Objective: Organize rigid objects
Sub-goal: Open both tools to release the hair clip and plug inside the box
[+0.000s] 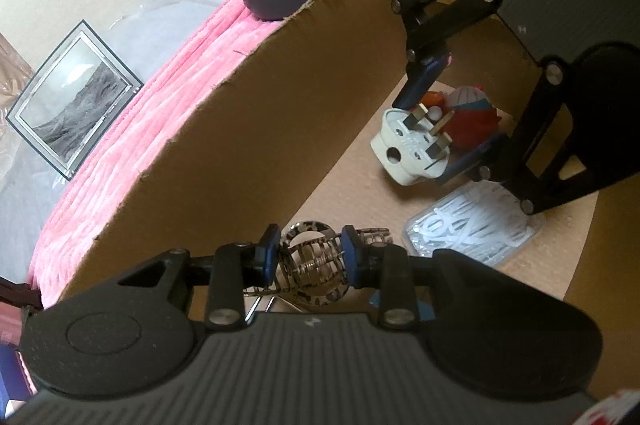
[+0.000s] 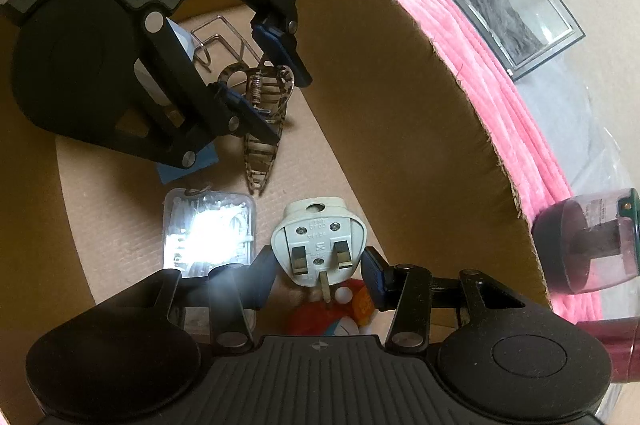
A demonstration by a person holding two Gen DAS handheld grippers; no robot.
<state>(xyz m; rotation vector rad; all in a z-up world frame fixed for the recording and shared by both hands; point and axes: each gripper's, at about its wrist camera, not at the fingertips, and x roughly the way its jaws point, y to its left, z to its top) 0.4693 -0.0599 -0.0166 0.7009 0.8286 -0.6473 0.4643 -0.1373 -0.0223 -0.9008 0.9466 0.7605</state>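
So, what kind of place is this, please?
Probably a bedroom at home: a pink blanket under a cardboard box, with a framed picture beside it.

Dim warm indoor light, strong fisheye bending at edges, white glare blowing out the clear case (image 2: 209, 230), box (image 1: 256, 113) interior shadowed, slight softness throughout

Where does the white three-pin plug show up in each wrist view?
Left wrist view: white three-pin plug, right of centre inside the cardboard box, clamped by the right gripper.
Right wrist view: plug, lower centre, pins facing the camera.
Shared landmark: clear plastic case lying beside it.
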